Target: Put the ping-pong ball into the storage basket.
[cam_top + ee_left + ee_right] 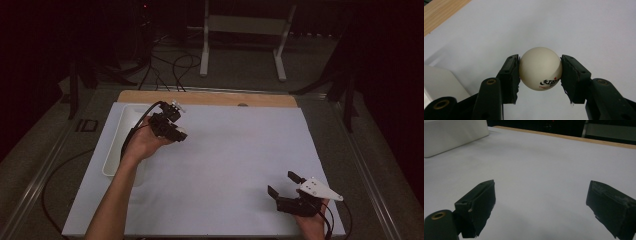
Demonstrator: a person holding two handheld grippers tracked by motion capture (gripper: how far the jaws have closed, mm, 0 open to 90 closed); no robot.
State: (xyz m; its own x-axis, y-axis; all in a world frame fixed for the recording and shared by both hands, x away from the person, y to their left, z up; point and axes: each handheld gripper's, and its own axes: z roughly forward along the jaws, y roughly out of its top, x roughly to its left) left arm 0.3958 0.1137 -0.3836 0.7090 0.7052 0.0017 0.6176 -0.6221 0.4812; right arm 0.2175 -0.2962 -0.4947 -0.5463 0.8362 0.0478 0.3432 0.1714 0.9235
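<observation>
A white-covered table [225,165] fills the person's work area, its wooden edge [207,97] showing along the far side, with a white tray [116,145] lying along its left margin. The left gripper [176,134], held in the person's left hand [145,142] beside the tray's inner wall, is clamped on a white table-tennis ball [540,68]; the left gripper view shows both pads pressed against the ball's sides, red and black print facing the camera, the ball lifted off the white sheet. Near the table's front right corner, the right gripper [284,184] rests in the person's right hand [312,220] with its jaws spread wide and nothing between them, as the right gripper view confirms, looking across bare sheet toward the tray [454,135] in the distance. The step in hand appears to be carrying the ball, judging by the firm pinch and the tray close at its side. The likely next move is to bring the ball over the tray's rim and lower it before loosening the jaws, since so light and round a thing would probably roll or bounce away if dropped from height.
</observation>
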